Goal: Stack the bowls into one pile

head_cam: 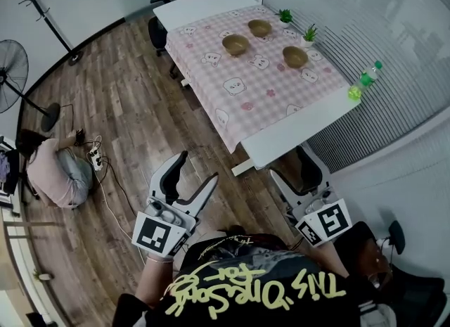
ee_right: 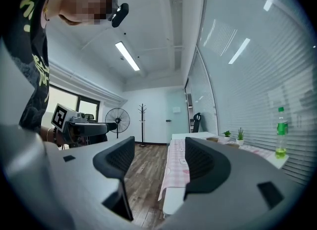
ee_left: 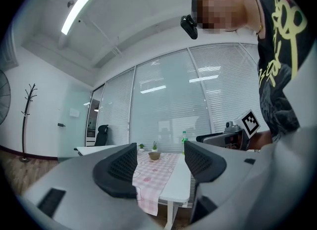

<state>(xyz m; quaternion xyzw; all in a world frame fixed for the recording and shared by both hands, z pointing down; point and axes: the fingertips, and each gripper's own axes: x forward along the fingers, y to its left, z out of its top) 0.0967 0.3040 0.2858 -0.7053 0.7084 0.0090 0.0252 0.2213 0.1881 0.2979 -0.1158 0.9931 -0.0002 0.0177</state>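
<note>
Three brown bowls stand apart on the pink checked tablecloth (head_cam: 232,100): one at the left (head_cam: 235,44), one at the back (head_cam: 259,27), one at the right (head_cam: 295,56). Both grippers hang well short of the table, over the wooden floor. My left gripper (head_cam: 199,166) is open and holds nothing; in the left gripper view its jaws (ee_left: 159,162) frame the far table and a bowl (ee_left: 154,155). My right gripper (head_cam: 290,162) is also open and empty, near the table's front corner. The right gripper view (ee_right: 157,161) looks along the table's edge, with a bowl (ee_right: 212,139) small in the distance.
Two small potted plants (head_cam: 285,15) (head_cam: 309,34) and green bottles (head_cam: 364,79) stand along the table's right side. A second white table (head_cam: 200,2) and office chair (head_cam: 156,30) lie behind. A person (head_cam: 60,171) crouches on the floor at left, by cables, a fan (head_cam: 13,72) and a coat stand (head_cam: 42,9).
</note>
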